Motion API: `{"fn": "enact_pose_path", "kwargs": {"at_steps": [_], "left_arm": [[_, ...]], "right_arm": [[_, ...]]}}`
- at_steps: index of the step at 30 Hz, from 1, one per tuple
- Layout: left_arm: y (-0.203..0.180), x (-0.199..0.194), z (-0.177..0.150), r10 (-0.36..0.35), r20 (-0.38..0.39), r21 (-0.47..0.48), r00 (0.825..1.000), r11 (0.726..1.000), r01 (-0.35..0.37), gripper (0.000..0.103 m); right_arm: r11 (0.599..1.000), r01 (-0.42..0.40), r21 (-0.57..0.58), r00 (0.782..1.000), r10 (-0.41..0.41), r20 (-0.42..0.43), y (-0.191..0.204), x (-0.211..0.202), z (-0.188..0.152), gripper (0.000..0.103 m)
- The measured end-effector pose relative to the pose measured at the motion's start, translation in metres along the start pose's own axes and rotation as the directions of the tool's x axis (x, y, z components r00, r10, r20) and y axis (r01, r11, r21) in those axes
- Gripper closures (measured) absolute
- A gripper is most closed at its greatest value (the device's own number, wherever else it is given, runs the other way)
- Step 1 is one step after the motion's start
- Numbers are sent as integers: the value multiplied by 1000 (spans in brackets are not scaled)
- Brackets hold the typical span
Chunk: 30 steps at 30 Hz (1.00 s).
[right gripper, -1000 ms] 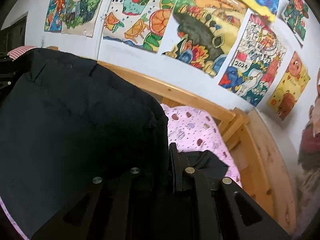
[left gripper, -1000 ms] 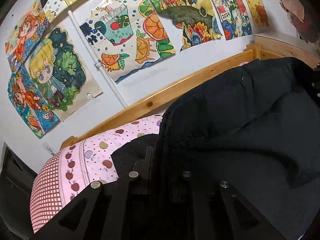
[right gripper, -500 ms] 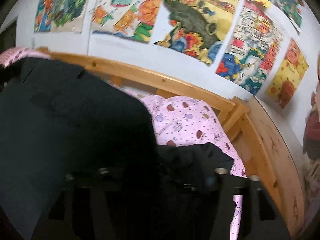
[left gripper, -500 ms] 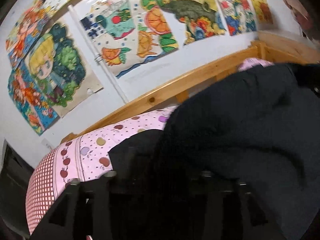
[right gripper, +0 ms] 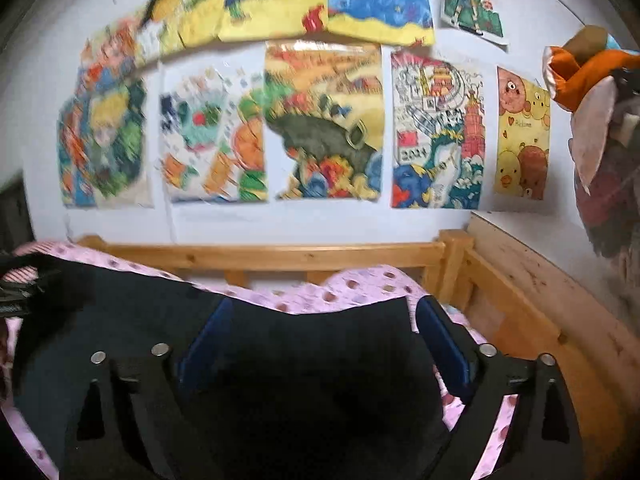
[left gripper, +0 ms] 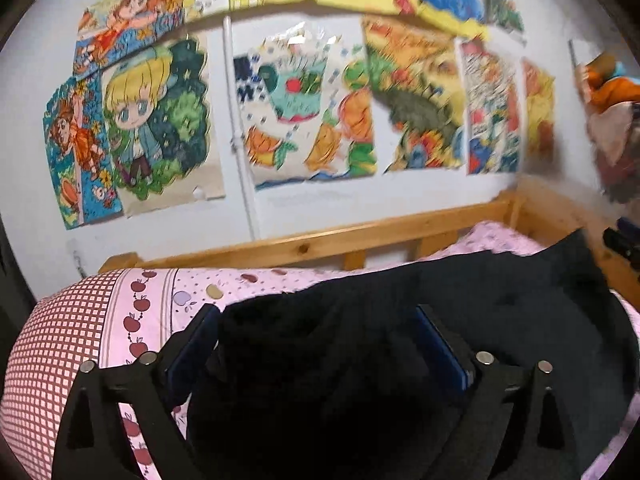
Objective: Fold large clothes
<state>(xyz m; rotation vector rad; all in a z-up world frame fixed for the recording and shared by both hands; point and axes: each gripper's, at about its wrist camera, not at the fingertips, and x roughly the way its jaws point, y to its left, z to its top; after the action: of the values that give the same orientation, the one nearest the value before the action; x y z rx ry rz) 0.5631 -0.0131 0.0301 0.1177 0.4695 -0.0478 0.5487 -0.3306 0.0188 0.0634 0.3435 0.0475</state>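
Dark garment (left gripper: 460, 320) laid flat on the pink bedsheet (left gripper: 132, 320), both grippers spread wide over it.

The left gripper (left gripper: 316, 344) and right gripper (right gripper: 320, 340) are seen with fingers fully apart, nothing pinched (cloth lies loose between the blue pads). The garment's far edge is seen at 12 o'clock, short of the wooden bed rail (right gripper: 280, 256); bare sheet is left toward 9 o'clock in the left view, and the rail corner closes in at 2 o'clock in the right.

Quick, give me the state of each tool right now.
Left tool: open, fingers spread over the black garment, gripping nothing.
Right tool: open, black garment between its spread fingers, not clamped.
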Motion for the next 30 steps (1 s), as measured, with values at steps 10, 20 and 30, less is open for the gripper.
{"fn": "enact_pose_path", "kwargs": {"at_steps": [10, 20, 30], "left_arm": [[-31, -38, -48, -284, 0, 96, 959, 954, 282, 3], [-57, -3, -62, -315, -105, 162, 943, 930, 329, 3], [-42, 53, -36, -293, -146, 2, 945, 955, 296, 0]], "right_arm": [[951, -249, -184, 966, 229, -119, 51, -24, -59, 12], [945, -293, -143, 937, 255, -240, 61, 5, -72, 12], [965, -260, -19, 929, 245, -278, 47, 60, -61, 9]]}}
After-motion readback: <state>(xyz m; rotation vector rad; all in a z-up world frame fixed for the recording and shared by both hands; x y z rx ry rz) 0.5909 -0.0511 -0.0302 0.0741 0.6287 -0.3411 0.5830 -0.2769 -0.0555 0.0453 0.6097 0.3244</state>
